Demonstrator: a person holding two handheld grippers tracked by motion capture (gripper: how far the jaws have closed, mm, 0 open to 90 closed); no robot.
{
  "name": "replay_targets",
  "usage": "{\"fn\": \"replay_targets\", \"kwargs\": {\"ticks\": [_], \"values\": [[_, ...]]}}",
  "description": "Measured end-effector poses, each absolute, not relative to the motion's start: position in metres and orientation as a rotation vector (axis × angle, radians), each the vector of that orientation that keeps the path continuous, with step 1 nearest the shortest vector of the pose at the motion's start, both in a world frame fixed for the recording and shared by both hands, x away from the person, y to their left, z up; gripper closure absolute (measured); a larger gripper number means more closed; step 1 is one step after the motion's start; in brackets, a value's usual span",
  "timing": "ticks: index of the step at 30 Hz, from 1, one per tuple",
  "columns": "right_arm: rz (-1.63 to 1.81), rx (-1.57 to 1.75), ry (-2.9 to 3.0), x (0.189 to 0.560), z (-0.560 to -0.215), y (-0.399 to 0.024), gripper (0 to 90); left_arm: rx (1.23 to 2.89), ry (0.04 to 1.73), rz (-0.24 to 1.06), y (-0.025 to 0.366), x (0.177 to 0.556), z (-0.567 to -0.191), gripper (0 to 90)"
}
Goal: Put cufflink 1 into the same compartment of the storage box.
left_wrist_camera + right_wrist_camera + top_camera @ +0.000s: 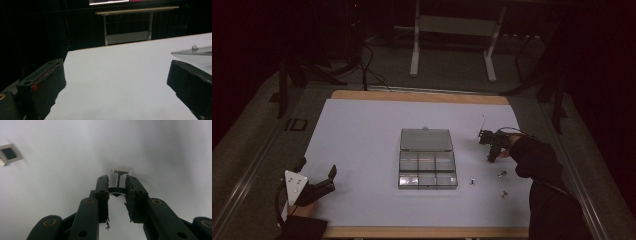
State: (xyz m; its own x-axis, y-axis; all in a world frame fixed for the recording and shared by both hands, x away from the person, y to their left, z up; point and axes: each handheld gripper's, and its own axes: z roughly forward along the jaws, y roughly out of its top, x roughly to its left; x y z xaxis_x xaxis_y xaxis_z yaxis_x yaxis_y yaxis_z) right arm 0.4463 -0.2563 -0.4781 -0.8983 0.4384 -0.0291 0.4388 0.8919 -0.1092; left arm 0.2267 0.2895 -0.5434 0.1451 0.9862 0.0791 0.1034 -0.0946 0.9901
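Observation:
A clear plastic compartment box [428, 172] sits mid-table on the white sheet, its lid [426, 140] laid open toward the far side. To the right of the box, my right gripper [492, 156] points down at the sheet. In the right gripper view its jaws [117, 182] are shut on a small metal stud [119, 171], whose flat head pokes out past the tips. Three more metal studs [472, 182] [502, 174] [503, 194] lie loose on the sheet nearby. At the near left corner rests my left gripper [323, 181], open and holding nothing [115, 85].
The lid's edge [195, 50] shows at the right of the left gripper view. A small dark square piece [8, 153] lies on the sheet in the right gripper view. A metal table frame [452, 45] stands beyond the far edge. A dark sleeve [542, 165] crosses the near right.

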Motion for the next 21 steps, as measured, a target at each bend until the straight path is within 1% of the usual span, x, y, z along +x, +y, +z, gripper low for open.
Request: {"fn": "replay_targets", "kwargs": {"ticks": [8, 14, 21], "values": [[-0.136, 0.559, 3.06, 0.434, -0.459, -0.243, 73.2, 1.418, 1.141, 1.112, 0.289, 0.227, -0.543, 2.8], [-0.097, 0.439, 3.074, 0.423, -0.443, -0.226, 73.2, 1.418, 1.14, 1.112, 0.29, 0.227, -0.543, 2.8], [-0.106, 0.348, 3.08, 0.413, -0.431, -0.204, 73.2, 1.417, 1.14, 1.112, 0.29, 0.227, -0.543, 2.9]]}}
